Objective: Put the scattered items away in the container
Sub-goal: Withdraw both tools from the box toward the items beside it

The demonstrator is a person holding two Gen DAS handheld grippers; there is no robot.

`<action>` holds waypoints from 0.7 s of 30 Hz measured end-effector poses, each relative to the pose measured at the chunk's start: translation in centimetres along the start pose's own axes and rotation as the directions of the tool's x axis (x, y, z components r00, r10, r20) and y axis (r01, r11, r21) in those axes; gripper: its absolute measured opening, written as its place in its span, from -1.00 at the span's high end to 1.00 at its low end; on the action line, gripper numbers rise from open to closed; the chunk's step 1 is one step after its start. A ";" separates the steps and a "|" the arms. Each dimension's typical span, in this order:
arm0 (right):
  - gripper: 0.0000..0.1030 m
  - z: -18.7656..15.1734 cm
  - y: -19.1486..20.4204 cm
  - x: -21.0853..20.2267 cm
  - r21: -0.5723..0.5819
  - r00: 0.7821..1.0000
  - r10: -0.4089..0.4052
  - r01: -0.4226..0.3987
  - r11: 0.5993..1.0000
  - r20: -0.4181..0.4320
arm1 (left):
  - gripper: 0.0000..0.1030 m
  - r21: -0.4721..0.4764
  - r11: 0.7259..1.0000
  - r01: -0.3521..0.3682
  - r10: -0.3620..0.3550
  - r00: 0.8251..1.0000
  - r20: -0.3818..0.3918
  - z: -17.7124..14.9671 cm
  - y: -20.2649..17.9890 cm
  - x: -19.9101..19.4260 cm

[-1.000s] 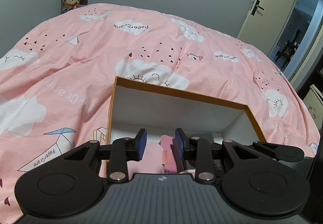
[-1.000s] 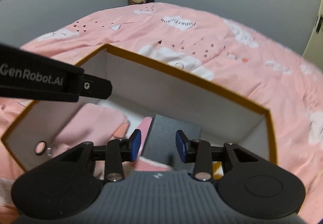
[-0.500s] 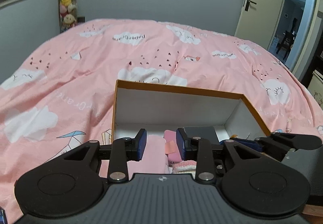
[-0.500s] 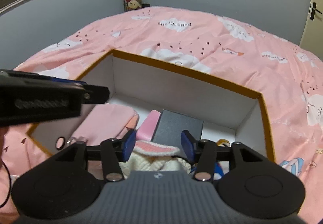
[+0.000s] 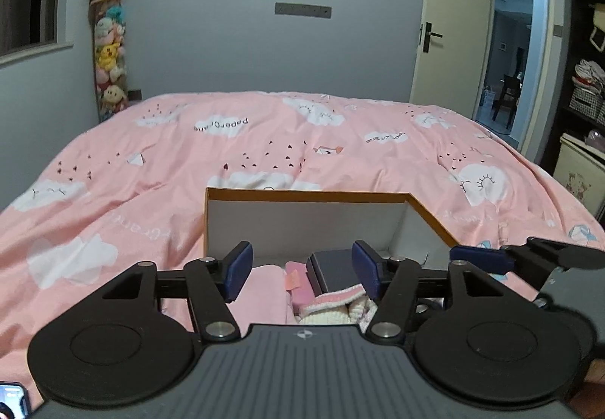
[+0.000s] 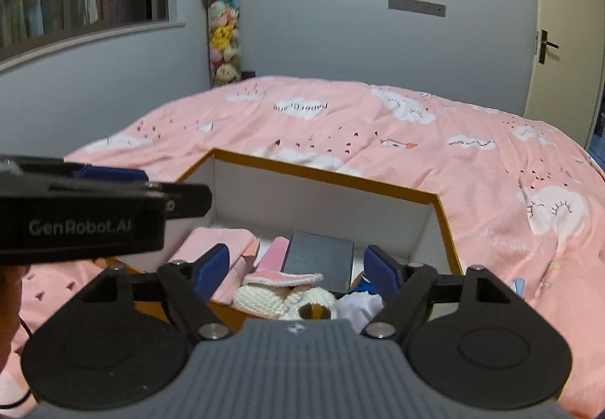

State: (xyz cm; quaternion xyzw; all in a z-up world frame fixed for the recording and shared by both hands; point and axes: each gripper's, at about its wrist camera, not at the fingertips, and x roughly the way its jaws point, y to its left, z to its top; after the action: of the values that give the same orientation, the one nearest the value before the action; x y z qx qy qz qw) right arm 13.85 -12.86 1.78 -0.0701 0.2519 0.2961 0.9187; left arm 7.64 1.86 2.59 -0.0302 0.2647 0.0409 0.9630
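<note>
While both claws gape empty, one box (image 6: 325, 175) holds one dark case (image 6: 319, 256).

We see a pink duvet (image 5: 159, 169) printed with white clouds, an orange-rimmed box (image 6: 329, 173) white inside, holding a dark grey case (image 6: 319, 258), cream knitwear (image 6: 264, 296) and pink folded cloth (image 6: 215, 241)

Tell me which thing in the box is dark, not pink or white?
The flat dark grey case in the middle of the box. Beside it lie a folded pink cloth and a cream knitted toy.
</note>
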 end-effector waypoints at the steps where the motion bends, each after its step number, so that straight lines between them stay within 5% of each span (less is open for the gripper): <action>1: -0.55 -0.2 0.0 -0.4 0.006 1.000 -0.002 0.002 1.000 0.005 | -0.34 0.015 1.000 -0.003 0.003 1.000 0.002 -0.2 -0.1 -0.3; 10: -0.56 -2.8 0.2 -2.6 0.020 1.000 -0.008 0.008 1.000 -0.020 | -0.36 0.086 0.995 0.051 -0.045 0.997 -0.069 -2.0 0.1 -2.2; 21: -0.62 -6.7 1.1 -3.5 -0.058 0.990 0.026 -0.034 0.998 -0.142 | -0.36 0.105 0.987 0.122 -0.094 0.965 -0.245 -5.6 2.0 -3.2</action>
State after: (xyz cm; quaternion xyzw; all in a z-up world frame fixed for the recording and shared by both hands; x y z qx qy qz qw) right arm 8.01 -15.62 -2.24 -0.1147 0.3081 0.3116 0.8915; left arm 1.87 3.15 -0.65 0.0082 0.3788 -0.0316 0.9249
